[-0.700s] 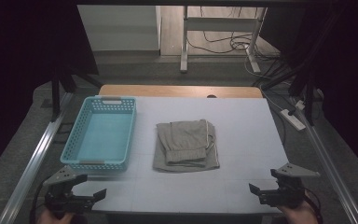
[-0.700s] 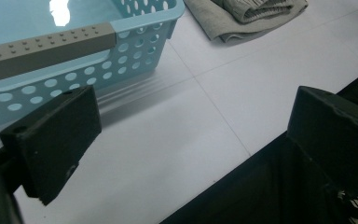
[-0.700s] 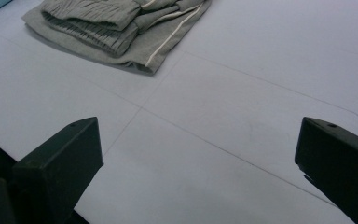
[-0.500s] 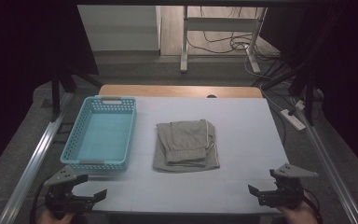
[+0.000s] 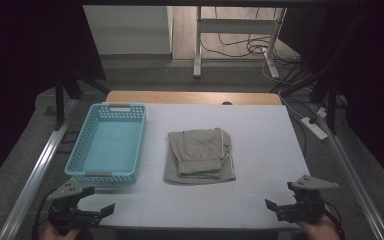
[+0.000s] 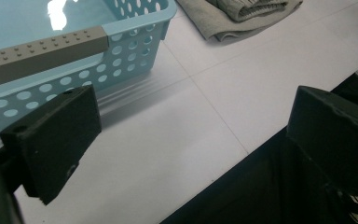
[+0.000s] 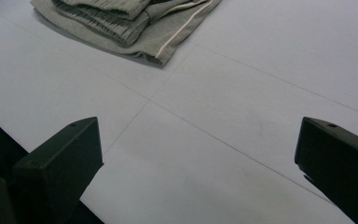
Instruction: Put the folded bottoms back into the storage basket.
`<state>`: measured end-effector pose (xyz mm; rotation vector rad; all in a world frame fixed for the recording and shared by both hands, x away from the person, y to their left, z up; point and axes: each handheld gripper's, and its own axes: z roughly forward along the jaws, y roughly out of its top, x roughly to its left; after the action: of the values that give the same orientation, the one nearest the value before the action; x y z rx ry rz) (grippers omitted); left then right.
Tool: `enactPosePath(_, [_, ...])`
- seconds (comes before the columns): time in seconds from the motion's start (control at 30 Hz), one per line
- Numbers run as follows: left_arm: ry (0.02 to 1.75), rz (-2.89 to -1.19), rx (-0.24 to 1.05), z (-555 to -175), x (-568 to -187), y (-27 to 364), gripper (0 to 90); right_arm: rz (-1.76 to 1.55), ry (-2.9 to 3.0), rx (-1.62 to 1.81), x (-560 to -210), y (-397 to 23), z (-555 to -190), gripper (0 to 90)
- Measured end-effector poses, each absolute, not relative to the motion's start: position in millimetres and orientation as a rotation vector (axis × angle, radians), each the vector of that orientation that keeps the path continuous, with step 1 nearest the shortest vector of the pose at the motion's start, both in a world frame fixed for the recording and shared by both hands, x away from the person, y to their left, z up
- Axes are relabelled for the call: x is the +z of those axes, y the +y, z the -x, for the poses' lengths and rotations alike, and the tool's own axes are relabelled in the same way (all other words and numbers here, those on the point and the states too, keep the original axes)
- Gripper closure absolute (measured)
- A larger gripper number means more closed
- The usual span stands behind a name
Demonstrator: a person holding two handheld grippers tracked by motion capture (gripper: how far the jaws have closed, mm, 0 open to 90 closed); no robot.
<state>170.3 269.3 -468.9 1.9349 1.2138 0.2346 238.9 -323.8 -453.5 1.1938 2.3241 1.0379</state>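
A: How much room is there around the edges?

B: Plenty. The white table (image 5: pixel 260 130) is bare along its near edge and across its whole right side. The left gripper (image 5: pixel 97 212) sits at about 7 o'clock from the table's middle, right at the near edge, and the right gripper (image 5: pixel 276 206) at about 5 o'clock, also at the near edge. They are well apart, with open surface between them.

A: And the jaws?

B: Both stand wide, released, with nothing between them. In the left gripper view the left gripper (image 6: pixel 186 154) looks past the table's edge, the basket (image 6: pixel 135 42) just ahead at 11 o'clock; its jaws touch nothing. In the right gripper view the right gripper (image 7: pixel 196 163) hangs over bare table, the folded clothes (image 7: pixel 135 23) ahead at 11 o'clock, not touched.

A: Where do the clothes lie?

B: The folded clothes (image 5: pixel 200 156) lie near the table's middle, flat, a white cord along their right side. The basket (image 5: pixel 80 150) stands at their 9 o'clock, just beside but apart, with nothing in it.

A: Count it up.

B: One blue basket, one grey folded pile, two grippers, one table. How many garments are in the pile I cannot tell.
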Motion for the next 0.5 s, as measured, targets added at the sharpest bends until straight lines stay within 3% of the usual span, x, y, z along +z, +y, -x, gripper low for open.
enactPosePath(0.5, [1.197, -1.926, 0.274, -168.2, -467.2, 267.8, 0.0, -1.194, 2.327, 1.035, -453.7, -323.3, -239.0, 1.2])
